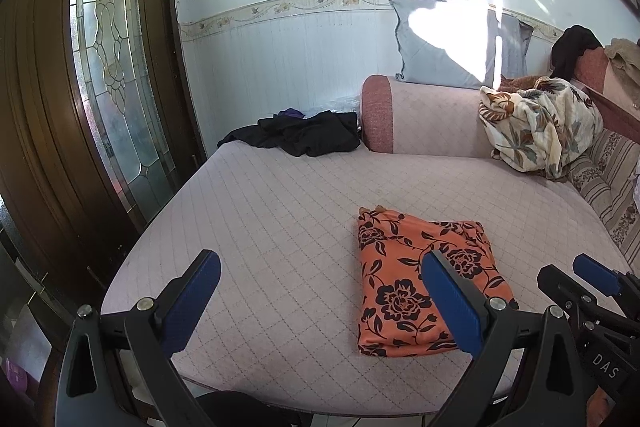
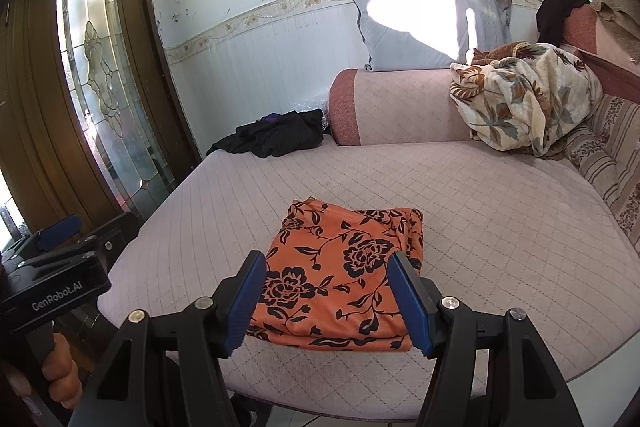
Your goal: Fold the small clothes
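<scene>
A folded orange cloth with black flowers point(image 1: 424, 279) point(image 2: 340, 275) lies flat on the quilted pink cushion point(image 1: 280, 227) point(image 2: 500, 227), near its front edge. My left gripper point(image 1: 320, 275) hovers above the cushion with its jaws wide apart and nothing between them; its right finger stands over the cloth's right half. My right gripper point(image 2: 326, 279) is open too, poised above the near part of the cloth without touching it. The right gripper's body point(image 1: 592, 291) shows at the left wrist view's right edge. A hand point(image 2: 60, 379) holds the left gripper's handle.
A crumpled pile of black clothes point(image 1: 304, 135) point(image 2: 276, 135) lies at the cushion's far left corner. A floral blanket point(image 1: 540, 127) point(image 2: 524, 99) is heaped at the back right beside a padded armrest point(image 1: 420, 119). A grey pillow point(image 1: 452, 43) leans on the wall. A glass door point(image 1: 116, 67) stands left.
</scene>
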Motion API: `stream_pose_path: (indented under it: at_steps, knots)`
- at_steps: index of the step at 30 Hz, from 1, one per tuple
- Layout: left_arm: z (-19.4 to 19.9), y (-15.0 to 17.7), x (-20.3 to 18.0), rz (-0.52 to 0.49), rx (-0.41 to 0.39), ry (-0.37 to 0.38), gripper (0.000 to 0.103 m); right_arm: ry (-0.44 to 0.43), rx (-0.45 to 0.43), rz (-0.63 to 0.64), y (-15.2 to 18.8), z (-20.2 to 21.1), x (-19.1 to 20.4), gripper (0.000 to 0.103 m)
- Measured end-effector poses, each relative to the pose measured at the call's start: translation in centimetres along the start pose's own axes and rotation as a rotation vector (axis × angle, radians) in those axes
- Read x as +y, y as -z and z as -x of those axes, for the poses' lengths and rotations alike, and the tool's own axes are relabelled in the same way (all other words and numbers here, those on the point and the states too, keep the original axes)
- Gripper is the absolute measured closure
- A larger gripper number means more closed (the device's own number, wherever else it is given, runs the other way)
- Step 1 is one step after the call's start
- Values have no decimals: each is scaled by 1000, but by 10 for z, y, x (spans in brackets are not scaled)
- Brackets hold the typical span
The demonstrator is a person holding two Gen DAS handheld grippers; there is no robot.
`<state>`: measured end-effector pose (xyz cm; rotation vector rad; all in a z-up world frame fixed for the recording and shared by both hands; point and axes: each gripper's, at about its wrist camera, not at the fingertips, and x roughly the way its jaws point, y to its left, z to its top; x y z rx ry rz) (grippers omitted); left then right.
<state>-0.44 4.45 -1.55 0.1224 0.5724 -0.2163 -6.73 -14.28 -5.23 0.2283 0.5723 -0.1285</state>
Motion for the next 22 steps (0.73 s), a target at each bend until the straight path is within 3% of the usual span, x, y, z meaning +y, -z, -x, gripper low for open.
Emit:
stream_pose_path:
  at_steps: [22]
  knots:
    - [-35,-7,7,14,17,4,3,-4,17,25,-17,-33,12,36]
